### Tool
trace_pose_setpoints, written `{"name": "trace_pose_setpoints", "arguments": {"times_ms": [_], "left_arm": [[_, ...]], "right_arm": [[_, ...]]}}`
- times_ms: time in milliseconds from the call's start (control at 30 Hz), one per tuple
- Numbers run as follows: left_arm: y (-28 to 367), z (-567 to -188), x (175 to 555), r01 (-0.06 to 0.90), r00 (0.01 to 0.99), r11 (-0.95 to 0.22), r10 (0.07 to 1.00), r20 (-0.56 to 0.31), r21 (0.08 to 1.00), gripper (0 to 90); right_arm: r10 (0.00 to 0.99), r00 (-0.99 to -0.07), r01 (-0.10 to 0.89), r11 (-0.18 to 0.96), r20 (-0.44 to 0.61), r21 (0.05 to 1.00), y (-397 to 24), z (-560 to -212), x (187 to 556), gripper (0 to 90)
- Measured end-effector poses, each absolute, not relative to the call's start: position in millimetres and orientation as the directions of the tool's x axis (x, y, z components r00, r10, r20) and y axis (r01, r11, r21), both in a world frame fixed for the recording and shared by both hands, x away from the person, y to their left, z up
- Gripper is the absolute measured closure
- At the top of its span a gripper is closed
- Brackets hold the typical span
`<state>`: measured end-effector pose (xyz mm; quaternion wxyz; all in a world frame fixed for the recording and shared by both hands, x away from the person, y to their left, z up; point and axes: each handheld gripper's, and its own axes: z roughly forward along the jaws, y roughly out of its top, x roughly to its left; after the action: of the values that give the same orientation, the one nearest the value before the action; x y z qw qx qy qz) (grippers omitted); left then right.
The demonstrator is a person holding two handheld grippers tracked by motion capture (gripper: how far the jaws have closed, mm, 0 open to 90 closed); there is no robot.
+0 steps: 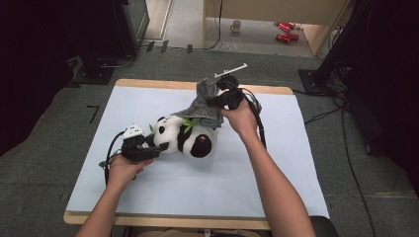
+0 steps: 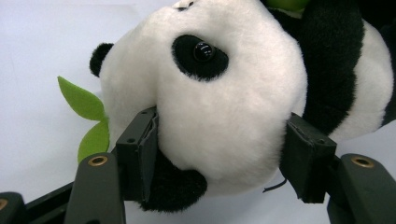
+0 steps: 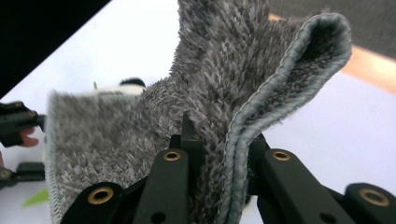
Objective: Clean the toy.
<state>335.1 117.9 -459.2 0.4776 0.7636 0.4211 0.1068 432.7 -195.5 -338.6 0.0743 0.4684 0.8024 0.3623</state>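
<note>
**Spotter:** White sheet over the bench (image 1: 148,197), grey carpet all round, a mug (image 1: 236,25) and red cans (image 1: 285,30) on the floor far off at 12 o'clock. Your panda plush (image 1: 185,137) lies on its side near the middle of the sheet, head toward 9 o'clock.

**Operator:** What have my hands got?

**Spotter:** Your left tongs (image 1: 157,148) are clamped on the panda's head, one pad at each cheek, as the left gripper view has it (image 2: 224,116). Your right tongs (image 1: 213,98) are pinched hard on a fold of the grey fuzzy cloth (image 1: 205,106), edge hem doubled between the pads in the right gripper view (image 3: 243,93). The cloth hangs from that grip at 1 o'clock of the panda, its lower edge draped on the body.

**Operator:** So which step is this?

**Spotter:** My reading: you're either drawing the cloth over the toy or lifting it off, while the left tongs pin it; one frame won't say which.

**Operator:** And the next move?

**Spotter:** Keep the left grip firm so the plush doesn't roll. Carry the cloth with the right at a steady height, clear of the green felt leaves (image 1: 190,123), which could snag. Don't let go until the cloth sits where you want it.
</note>
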Motion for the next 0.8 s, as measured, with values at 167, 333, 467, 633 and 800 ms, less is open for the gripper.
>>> {"name": "trace_pose_setpoints", "arguments": {"times_ms": [167,333,467,633,800], "left_arm": [[118,-459,335,0.545,0.619,-0.188,0.747,-0.241,0.817,36.7],[116,-459,335,0.544,0.617,-0.187,0.75,-0.239,0.818,37.0],[116,-459,334,0.54,0.619,-0.19,0.75,-0.234,0.82,37.0],[115,-459,334,0.539,0.62,-0.192,0.75,-0.232,0.82,37.0],[116,-459,334,0.54,0.62,-0.192,0.749,-0.233,0.82,37.0]], "right_arm": [[0.808,-0.532,0.72,0.275,0.253,0.637,-201,-362,430,78.3],[0.813,-0.523,0.714,0.254,0.255,0.653,-206,-380,428,78.0],[0.822,-0.52,0.704,0.258,0.233,0.662,-213,-386,425,77.9],[0.819,-0.517,0.703,0.242,0.247,0.669,-222,-392,419,77.9],[0.836,-0.488,0.714,0.218,0.249,0.666,-234,-396,415,78.0]]}}
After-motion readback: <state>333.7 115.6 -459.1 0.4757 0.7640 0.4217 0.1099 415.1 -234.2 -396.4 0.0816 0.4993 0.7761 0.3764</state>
